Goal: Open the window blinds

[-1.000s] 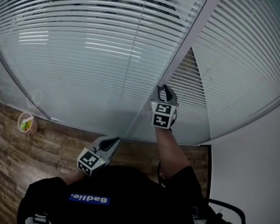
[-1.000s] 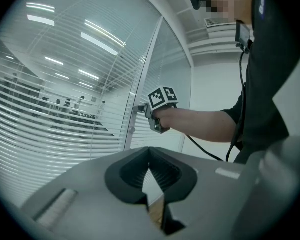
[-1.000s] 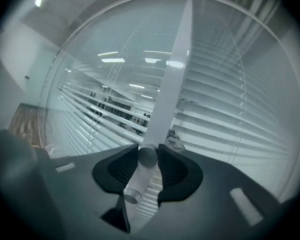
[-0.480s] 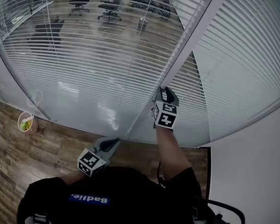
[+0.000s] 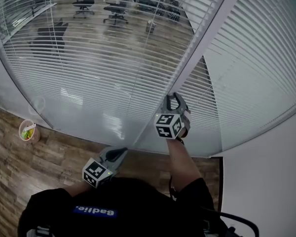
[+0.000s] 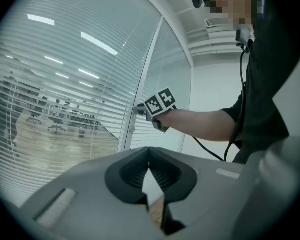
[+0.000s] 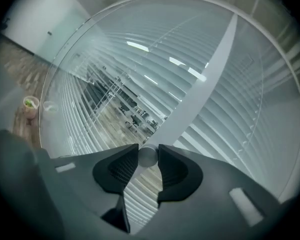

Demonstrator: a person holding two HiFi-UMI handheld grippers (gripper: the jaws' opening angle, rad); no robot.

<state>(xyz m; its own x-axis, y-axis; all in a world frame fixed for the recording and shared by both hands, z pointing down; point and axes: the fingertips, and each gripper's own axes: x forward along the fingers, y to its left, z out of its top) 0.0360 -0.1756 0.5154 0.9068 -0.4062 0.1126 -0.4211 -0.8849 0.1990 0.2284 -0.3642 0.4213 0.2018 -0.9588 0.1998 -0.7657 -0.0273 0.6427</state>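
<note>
Metal knob (image 7: 148,155): set on the white frame post (image 5: 202,38), right of the window blinds (image 5: 98,58), whose slats stand tilted see-through. Right gripper (image 5: 173,100) is clamped on it, dead ahead, its axis along the jaws. Left gripper (image 5: 119,152): nearer, lower left, well apart, closed, empty.

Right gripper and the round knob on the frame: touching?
Touching. In the right gripper view the right gripper clamps the round knob from both sides, no gap.

small cup (image 5: 27,131) on wood floor (image 5: 19,172); office chairs (image 5: 114,13) far back.
</note>
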